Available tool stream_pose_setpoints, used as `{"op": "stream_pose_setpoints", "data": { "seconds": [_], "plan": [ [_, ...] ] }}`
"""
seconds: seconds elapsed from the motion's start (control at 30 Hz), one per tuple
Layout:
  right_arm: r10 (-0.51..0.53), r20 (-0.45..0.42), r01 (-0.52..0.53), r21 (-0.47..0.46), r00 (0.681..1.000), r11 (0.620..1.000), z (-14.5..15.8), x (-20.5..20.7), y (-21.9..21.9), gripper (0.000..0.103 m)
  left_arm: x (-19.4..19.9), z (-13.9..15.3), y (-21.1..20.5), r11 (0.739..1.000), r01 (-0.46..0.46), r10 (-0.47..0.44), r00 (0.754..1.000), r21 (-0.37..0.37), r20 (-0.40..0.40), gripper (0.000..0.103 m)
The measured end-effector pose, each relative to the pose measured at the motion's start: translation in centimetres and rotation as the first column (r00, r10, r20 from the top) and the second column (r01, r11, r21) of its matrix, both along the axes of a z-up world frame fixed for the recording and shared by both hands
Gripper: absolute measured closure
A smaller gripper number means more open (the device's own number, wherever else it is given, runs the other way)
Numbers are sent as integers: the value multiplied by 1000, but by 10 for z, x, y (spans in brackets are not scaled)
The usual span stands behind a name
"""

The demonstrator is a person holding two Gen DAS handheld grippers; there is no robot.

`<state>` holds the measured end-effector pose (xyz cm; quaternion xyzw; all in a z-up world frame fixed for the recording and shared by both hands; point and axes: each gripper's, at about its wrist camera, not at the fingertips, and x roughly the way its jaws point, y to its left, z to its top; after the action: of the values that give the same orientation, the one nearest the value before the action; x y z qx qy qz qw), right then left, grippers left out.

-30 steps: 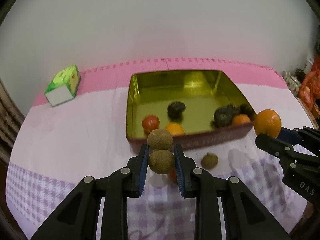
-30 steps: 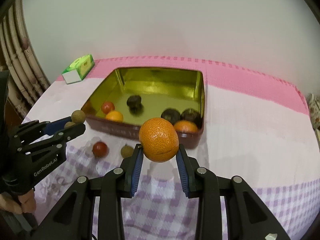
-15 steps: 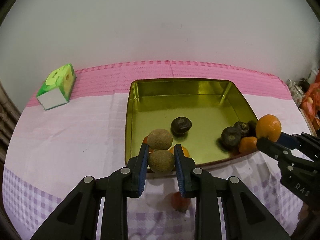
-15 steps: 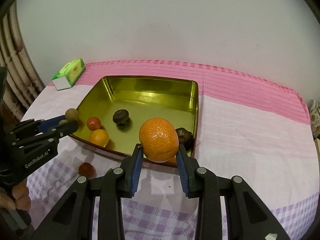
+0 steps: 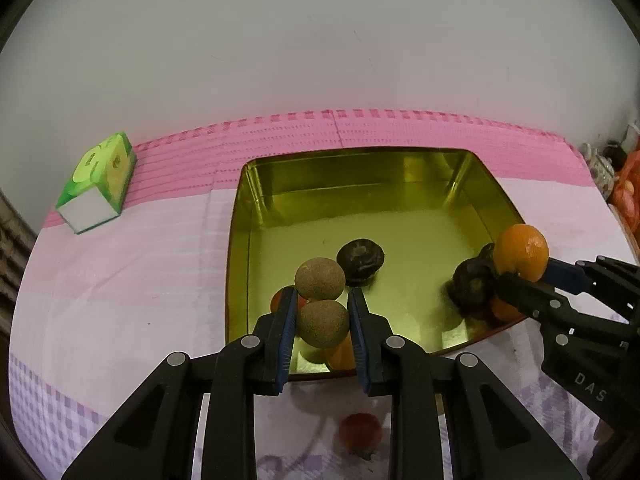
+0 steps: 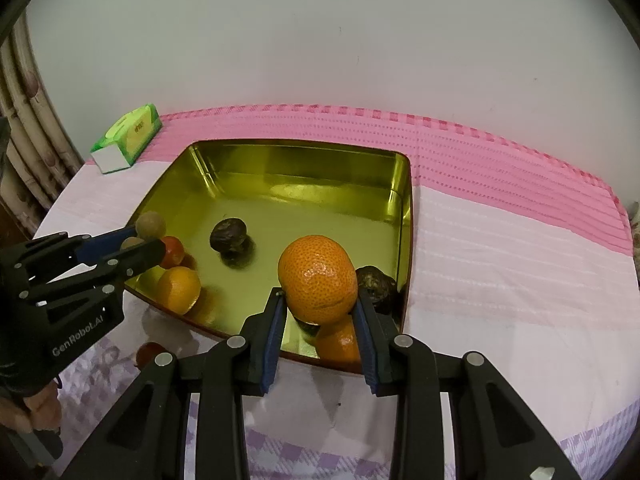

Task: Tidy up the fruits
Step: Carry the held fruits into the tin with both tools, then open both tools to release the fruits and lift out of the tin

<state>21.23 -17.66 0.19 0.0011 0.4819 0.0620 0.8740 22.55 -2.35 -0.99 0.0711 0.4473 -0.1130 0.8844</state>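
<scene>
Worktop [image 6: 500,272] covered in a cloth, pink stripes toward the back, pale pink in the middle, purple check at the front; plain white wall [image 5: 320,40] behind it. Gold tin tray [image 6: 296,168] sits mid-worktop, open side up. Left claw [image 5: 322,326] is clamped on the lower of two brown round fruits [image 5: 323,322], joined pair, the upper one sticking up past the fingertips; it hangs over the tray's front left corner. Right claw [image 6: 318,308] grips a big orange [image 6: 318,278] over the tray's front right corner. Inside the tray: one dark wrinkled fruit [image 6: 229,234] near the centre, another dark fruit [image 6: 376,282] at the right wall, a small orange [image 6: 179,289] and a red fruit [image 6: 173,249] at the left front, a further orange fruit [image 6: 338,340] under the right claw. Outside the tray, just in front of its front edge, a red fruit [image 5: 360,432] lies on the checked cloth. Green tissue pack [image 5: 98,184] well left of the tray, near the back edge. Bamboo-like poles [image 6: 24,128] stand left of the worktop; some clutter far right of the tray, too blurred to tell.
</scene>
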Motion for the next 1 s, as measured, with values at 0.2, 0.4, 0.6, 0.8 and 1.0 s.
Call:
{"op": "stream_pose_setpoints", "data": {
  "seconds": [0.2,0.4,0.6,0.8,1.0],
  "plan": [
    [-2,-14,2,3,1000,1000,-6,2,-1,72,6,-8,-1,1000,-5,5,1000,7,-19,76],
    [-5,-16,5,13,1000,1000,-6,3,-2,71,9,-12,-1,1000,-10,10,999,8,-37,76],
    [-7,-16,8,11,1000,1000,-5,2,-3,71,9,-12,1,1000,-19,20,999,16,-38,76],
    [-7,-14,7,8,1000,1000,-4,2,-4,70,10,-10,4,999,-31,31,999,14,-44,75],
    [-6,-3,6,2,1000,1000,-2,2,-3,70,7,-7,5,1000,-30,31,999,8,-43,75]
  ]
}}
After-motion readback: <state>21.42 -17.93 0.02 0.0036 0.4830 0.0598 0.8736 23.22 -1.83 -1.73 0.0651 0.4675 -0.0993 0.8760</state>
